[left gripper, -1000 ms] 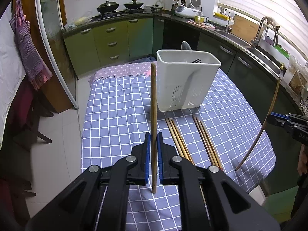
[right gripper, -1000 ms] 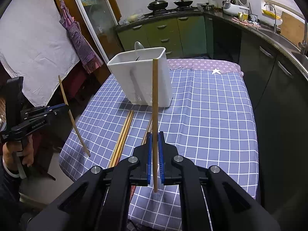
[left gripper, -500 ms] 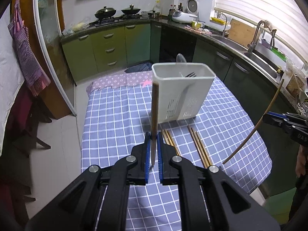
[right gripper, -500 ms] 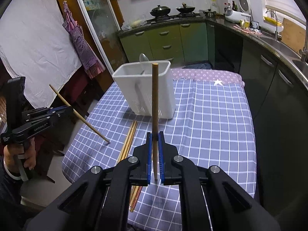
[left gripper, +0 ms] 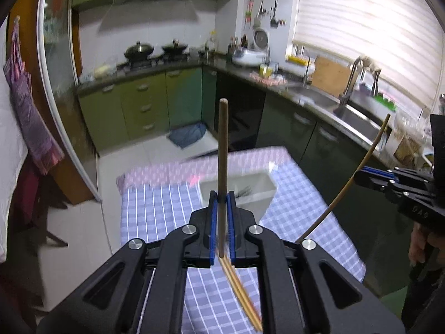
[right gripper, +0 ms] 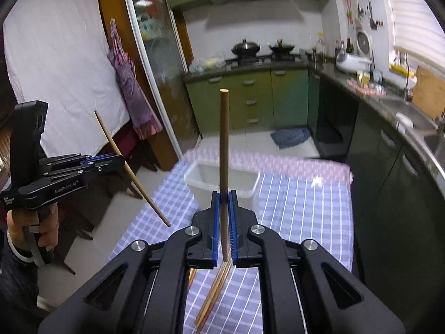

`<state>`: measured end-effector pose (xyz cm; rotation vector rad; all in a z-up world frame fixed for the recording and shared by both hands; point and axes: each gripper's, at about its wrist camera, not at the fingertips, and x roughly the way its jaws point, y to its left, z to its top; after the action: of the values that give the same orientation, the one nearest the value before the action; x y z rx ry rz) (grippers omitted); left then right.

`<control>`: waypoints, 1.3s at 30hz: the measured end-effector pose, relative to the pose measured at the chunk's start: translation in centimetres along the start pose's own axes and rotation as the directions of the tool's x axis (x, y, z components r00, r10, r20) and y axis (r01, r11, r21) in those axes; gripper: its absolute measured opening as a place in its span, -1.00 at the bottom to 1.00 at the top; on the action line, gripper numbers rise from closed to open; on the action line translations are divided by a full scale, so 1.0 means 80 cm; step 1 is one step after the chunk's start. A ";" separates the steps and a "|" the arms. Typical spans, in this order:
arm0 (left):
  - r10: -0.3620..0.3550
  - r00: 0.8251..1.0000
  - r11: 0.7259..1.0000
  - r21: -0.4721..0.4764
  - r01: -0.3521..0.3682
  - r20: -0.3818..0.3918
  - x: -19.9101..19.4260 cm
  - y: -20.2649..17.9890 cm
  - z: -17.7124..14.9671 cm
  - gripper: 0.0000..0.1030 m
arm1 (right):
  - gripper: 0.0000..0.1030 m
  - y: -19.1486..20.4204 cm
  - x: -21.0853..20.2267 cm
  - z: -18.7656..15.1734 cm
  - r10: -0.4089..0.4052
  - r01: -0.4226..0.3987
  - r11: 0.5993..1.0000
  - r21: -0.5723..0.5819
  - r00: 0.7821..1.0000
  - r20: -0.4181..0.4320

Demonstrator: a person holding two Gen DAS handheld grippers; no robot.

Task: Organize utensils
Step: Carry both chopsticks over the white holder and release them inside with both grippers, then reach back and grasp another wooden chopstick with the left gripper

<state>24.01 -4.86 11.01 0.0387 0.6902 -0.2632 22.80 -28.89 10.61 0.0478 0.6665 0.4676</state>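
Observation:
My left gripper [left gripper: 221, 197] is shut on a wooden chopstick [left gripper: 222, 150] that stands upright between its blue pads. My right gripper [right gripper: 224, 197] is shut on another upright chopstick [right gripper: 224, 144]. Both are held well above the table, over the white utensil holder [left gripper: 264, 188], which also shows in the right wrist view [right gripper: 244, 183]. Dark utensils lie inside the holder. More chopsticks [left gripper: 242, 292] lie on the checked cloth below; they also show in the right wrist view [right gripper: 214, 292]. Each gripper appears in the other's view, the right one [left gripper: 361, 176] and the left one [right gripper: 116, 161].
The table has a blue checked cloth [right gripper: 300, 208] with a pink patterned strip at the far end. Green kitchen cabinets [left gripper: 144, 105] and a stove stand behind; a counter with a sink [left gripper: 353, 117] runs along the right. A chair [right gripper: 91, 194] stands left of the table.
Both grippers rose and tilted up, each still holding its chopstick. The holder and table now sit lower and smaller in both views.

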 end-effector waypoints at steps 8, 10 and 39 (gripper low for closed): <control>-0.006 0.992 1.000 -0.001 0.007 0.123 0.006 -0.010 0.069 -0.87 | -0.86 0.001 0.003 0.090 -0.018 0.017 1.000 0.013 0.994 0.108; 0.012 0.991 1.000 0.002 -0.012 0.134 0.021 -0.010 0.076 -0.87 | -0.86 0.001 0.018 0.105 -0.035 0.034 0.999 0.007 0.993 0.115; 0.033 0.992 0.999 -0.028 -0.037 -0.123 0.103 0.013 0.001 -0.41 | -0.59 -0.008 0.110 0.018 -0.030 0.029 1.000 -0.012 0.998 -0.046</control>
<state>30.42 -5.71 5.75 0.0378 0.8146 -0.2175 29.95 -25.49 6.54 0.0163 0.7094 0.4453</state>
